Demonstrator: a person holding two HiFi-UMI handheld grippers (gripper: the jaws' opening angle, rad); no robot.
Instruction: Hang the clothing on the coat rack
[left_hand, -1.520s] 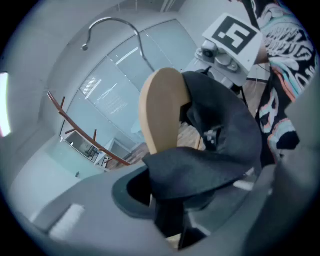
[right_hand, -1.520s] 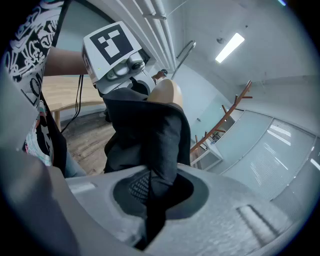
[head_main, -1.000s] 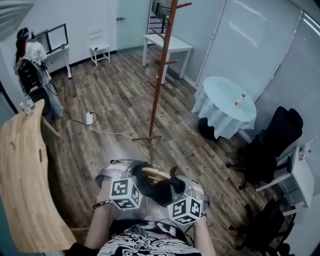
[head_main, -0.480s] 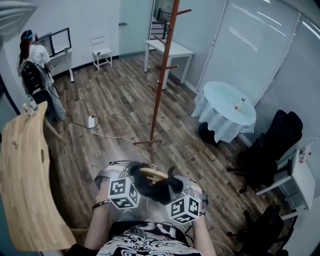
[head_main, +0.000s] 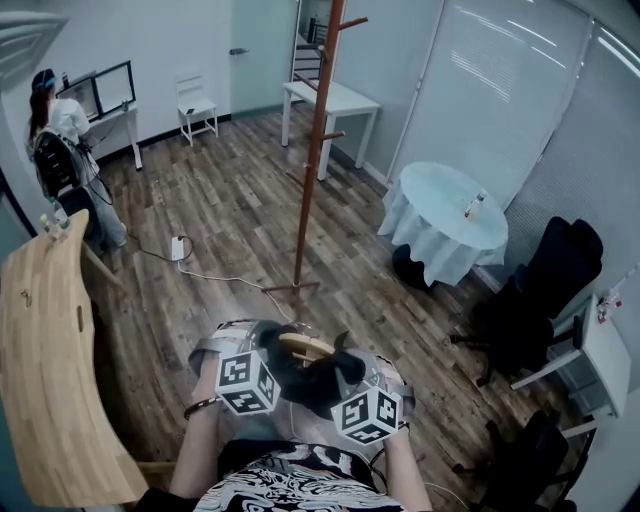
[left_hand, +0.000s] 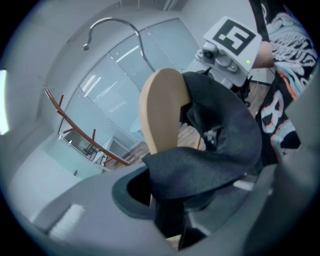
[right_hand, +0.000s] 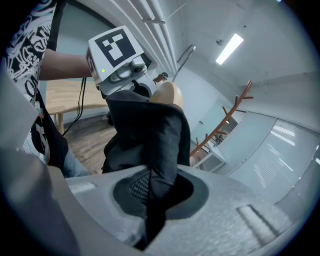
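**A:** We're looking down from the head view, and both grippers are up close in front of the person's body. The dark clothing (head_main: 318, 378) is bunched between them.

**B:** There's a wooden hanger (left_hand: 161, 107) inside it. The left gripper view shows its pale shoulder rising out of the fabric, with the metal hook (left_hand: 116, 24) curving above.

**A:** How is the left gripper (left_hand: 172, 225) holding on?

**B:** It's clamped on. The jaws stand partly apart, with a thick fold of the clothing pinched between them and a sliver of wood showing at the bottom of the gap.

**A:** And the right gripper (right_hand: 150, 215)?

**B:** Its jaws are nearly together, squeezing a thin strip of the same dark cloth. The fabric drops straight through the gap, and the rest piles up toward the other gripper's marker cube (right_hand: 114, 46).

**A:** So that's 2 grips on 1 garment, held above the wood floor (head_main: 210, 220). Where's the coat rack (head_main: 312, 150)?

**B:** It's straight ahead and well apart from the clothing. It's a tall reddish-brown pole with pegs angling off it, and its base sits on the planks beyond the grippers.

**A:** What about the rest of the room?

**B:** A round table (head_main: 445, 215) draped in pale cloth is to the right, with black chairs (head_main: 545, 290) past it. A curved wooden desk (head_main: 45, 370) runs along the left edge. A person (head_main: 58, 135) stands at monitors in the far left corner, and a white table (head_main: 335, 100) sits behind the rack.
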